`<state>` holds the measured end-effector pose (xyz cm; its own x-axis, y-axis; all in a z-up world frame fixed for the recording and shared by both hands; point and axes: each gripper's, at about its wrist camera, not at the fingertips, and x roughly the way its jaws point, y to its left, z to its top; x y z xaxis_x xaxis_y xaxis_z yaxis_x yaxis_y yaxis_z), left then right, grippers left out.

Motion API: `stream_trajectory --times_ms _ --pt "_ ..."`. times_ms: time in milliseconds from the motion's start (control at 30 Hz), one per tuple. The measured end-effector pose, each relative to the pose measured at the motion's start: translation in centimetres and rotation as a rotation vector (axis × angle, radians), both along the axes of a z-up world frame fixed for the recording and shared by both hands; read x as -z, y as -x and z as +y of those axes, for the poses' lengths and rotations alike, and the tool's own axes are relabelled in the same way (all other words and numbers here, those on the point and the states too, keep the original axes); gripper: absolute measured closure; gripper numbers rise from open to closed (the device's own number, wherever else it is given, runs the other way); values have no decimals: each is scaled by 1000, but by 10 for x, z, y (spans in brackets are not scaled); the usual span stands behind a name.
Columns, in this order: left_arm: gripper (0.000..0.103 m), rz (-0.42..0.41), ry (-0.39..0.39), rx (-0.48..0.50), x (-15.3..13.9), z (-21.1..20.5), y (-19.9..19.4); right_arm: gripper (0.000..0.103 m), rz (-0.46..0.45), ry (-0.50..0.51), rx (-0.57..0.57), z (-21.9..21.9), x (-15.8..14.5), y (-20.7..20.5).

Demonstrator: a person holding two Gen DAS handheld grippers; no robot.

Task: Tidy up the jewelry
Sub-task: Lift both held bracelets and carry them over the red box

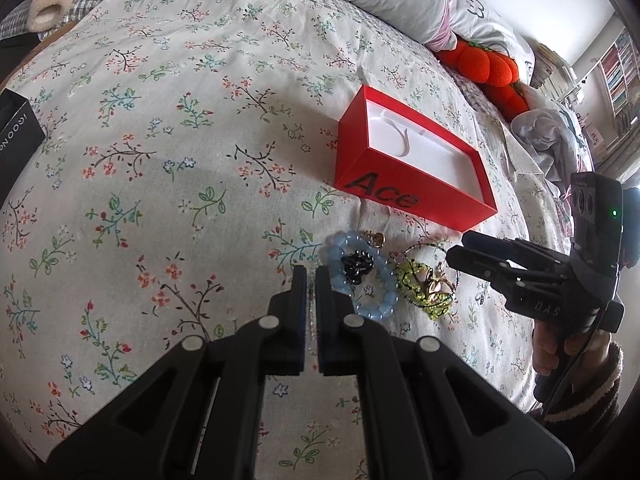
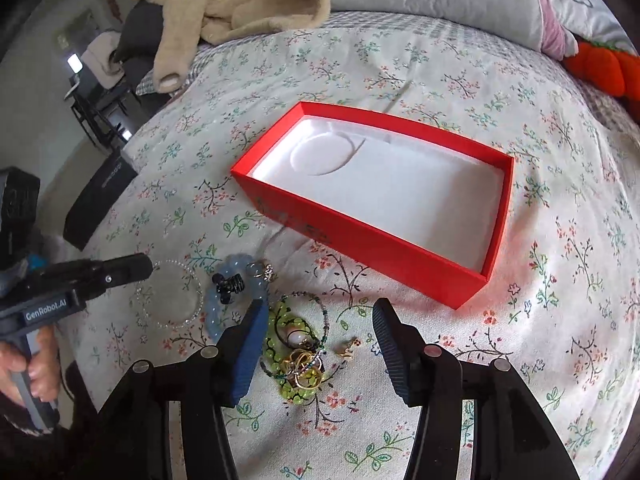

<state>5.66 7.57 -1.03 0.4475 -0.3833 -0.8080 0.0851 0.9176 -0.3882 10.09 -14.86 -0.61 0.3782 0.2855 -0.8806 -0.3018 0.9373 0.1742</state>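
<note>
Floral bedspread point(image 1: 160, 160), bookshelves point(image 1: 618, 76) (far wall)

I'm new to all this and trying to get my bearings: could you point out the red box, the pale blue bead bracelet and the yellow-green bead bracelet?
Red cardboard box point(image 2: 400, 258): right wrist view, near side wall.
Pale blue bead bracelet point(image 1: 382, 304): left wrist view, lower beads.
Yellow-green bead bracelet point(image 2: 282, 320): right wrist view, upper beads.

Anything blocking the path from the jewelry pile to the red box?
Nothing visible. Only bare floral bedsheet lies between the tangled green-bead and gold-ring jewelry pile and the open, empty red cardboard box.
</note>
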Motion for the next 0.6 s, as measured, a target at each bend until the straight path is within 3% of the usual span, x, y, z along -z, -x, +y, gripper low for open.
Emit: stream_trajectory --times_ms 100,167,233,367,600 --pt "98 3 -2 0 1 -1 -1 62 108 -89 40 -8 14 -8" --pt "98 7 -2 0 2 -3 -2 81 165 -150 61 -11 23 -11" --pt "98 7 -3 1 1 -4 -3 94 203 -191 71 -10 30 -11" --pt "98 -2 -8 10 -5 -7 -3 99 185 -248 83 -8 22 -8" --pt "98 -38 -31 31 -26 -18 -4 100 145 -341 76 -7 -4 0"
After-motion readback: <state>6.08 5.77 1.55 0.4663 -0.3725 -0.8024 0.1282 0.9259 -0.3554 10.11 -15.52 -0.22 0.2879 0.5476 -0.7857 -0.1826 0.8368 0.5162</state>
